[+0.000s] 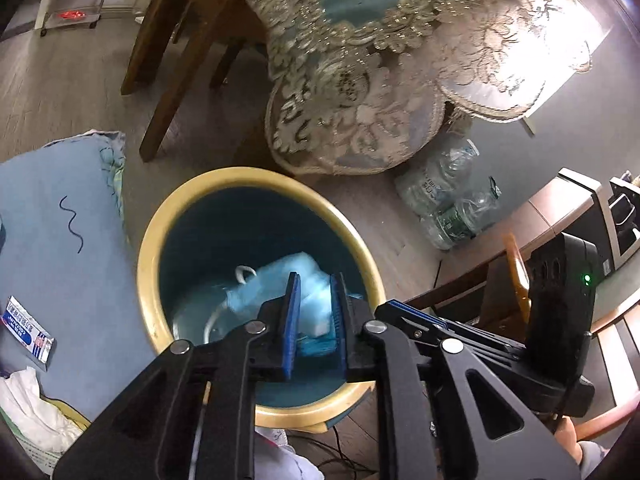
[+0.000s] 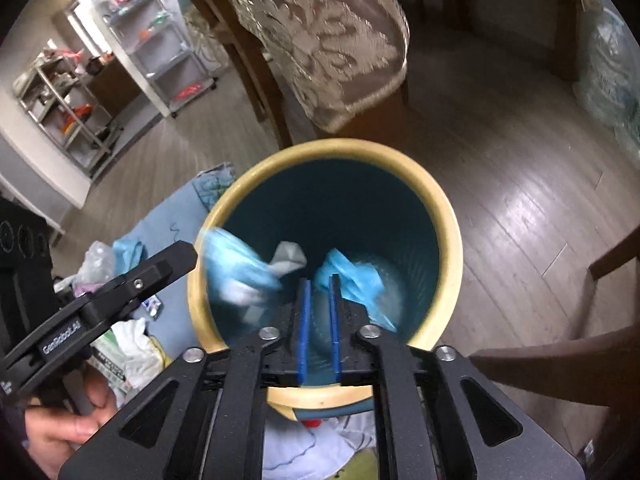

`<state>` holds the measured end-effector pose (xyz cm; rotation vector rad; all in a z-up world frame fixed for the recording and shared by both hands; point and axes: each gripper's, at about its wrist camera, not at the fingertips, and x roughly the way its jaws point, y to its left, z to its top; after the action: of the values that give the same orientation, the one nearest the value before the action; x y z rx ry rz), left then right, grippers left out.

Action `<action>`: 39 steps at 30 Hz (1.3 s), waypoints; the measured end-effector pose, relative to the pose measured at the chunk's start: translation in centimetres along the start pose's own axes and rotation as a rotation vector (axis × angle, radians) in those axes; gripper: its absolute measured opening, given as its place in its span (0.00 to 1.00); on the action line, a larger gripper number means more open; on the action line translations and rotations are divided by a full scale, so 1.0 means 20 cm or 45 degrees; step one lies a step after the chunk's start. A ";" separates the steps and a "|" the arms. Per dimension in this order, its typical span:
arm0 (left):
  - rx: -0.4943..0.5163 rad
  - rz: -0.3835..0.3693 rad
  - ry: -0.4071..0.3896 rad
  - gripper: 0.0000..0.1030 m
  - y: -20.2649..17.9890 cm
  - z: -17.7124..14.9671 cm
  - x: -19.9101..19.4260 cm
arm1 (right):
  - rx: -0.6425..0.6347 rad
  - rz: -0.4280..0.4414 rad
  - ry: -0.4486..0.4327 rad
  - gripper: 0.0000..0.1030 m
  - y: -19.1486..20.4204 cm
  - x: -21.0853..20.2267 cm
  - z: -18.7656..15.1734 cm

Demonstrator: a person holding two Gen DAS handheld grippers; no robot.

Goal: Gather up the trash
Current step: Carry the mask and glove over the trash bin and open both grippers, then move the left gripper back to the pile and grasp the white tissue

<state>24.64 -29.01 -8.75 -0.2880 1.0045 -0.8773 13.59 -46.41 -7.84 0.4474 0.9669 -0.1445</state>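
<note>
A round bin with a yellow rim (image 1: pixel 150 240) (image 2: pixel 450 236) and teal inside stands on the floor under both grippers. My left gripper (image 1: pixel 316 284) hangs over its near side, jaws a little apart; a blurred white and light blue wad (image 1: pixel 312 304) shows in the gap, and I cannot tell if the pads touch it. A pale blue mask (image 1: pixel 256 280) lies deeper in. My right gripper (image 2: pixel 320 286) is open over the bin with nothing between its pads. Blurred blue scraps (image 2: pixel 352 280) (image 2: pixel 236 268) are just beyond the tips.
A chair with a lace cover (image 1: pixel 352 112) (image 2: pixel 320 40) stands behind the bin. A pack of plastic bottles (image 1: pixel 448 200) lies to its right. On a blue cloth (image 1: pixel 60 240) are a wrapper (image 1: pixel 28 330) and tissue (image 1: pixel 32 408). Metal shelves (image 2: pixel 64 96) stand at far left.
</note>
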 end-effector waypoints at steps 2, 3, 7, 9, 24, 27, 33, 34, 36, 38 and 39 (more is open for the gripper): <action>0.013 0.009 0.000 0.25 0.01 0.00 -0.01 | 0.007 0.022 0.012 0.34 0.01 0.01 0.00; 0.018 0.015 -0.006 0.26 0.01 0.00 -0.03 | 0.005 0.025 0.010 0.42 0.01 0.00 -0.01; 0.010 0.053 -0.045 0.40 0.02 0.01 -0.11 | 0.004 0.033 -0.019 0.49 0.03 -0.02 0.00; 0.029 0.103 -0.064 0.49 0.02 0.00 -0.17 | 0.007 0.038 -0.031 0.50 0.04 -0.04 0.01; 0.104 0.390 -0.195 0.74 0.09 -0.23 -0.79 | -0.180 0.162 -0.169 0.69 0.31 -0.26 -0.06; 0.087 0.444 -0.213 0.74 0.14 -0.30 -0.93 | -0.221 0.191 -0.170 0.70 0.37 -0.28 -0.10; 0.073 0.558 -0.239 0.74 0.21 -0.42 -1.14 | -0.306 0.230 -0.168 0.70 0.48 -0.33 -0.17; 0.073 0.576 -0.241 0.74 0.22 -0.43 -1.16 | -0.314 0.236 -0.164 0.70 0.49 -0.33 -0.18; 0.054 0.627 -0.244 0.74 0.27 -0.47 -1.22 | -0.333 0.249 -0.157 0.70 0.52 -0.33 -0.21; 0.007 0.660 -0.240 0.74 0.33 -0.52 -1.27 | -0.370 0.264 -0.145 0.70 0.56 -0.33 -0.24; -0.024 0.681 -0.234 0.74 0.37 -0.55 -1.29 | -0.384 0.271 -0.140 0.70 0.58 -0.32 -0.25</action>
<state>13.09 -3.02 -2.98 -0.1023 0.8593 -0.3488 9.73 -34.28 -1.53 0.2586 0.8112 0.1665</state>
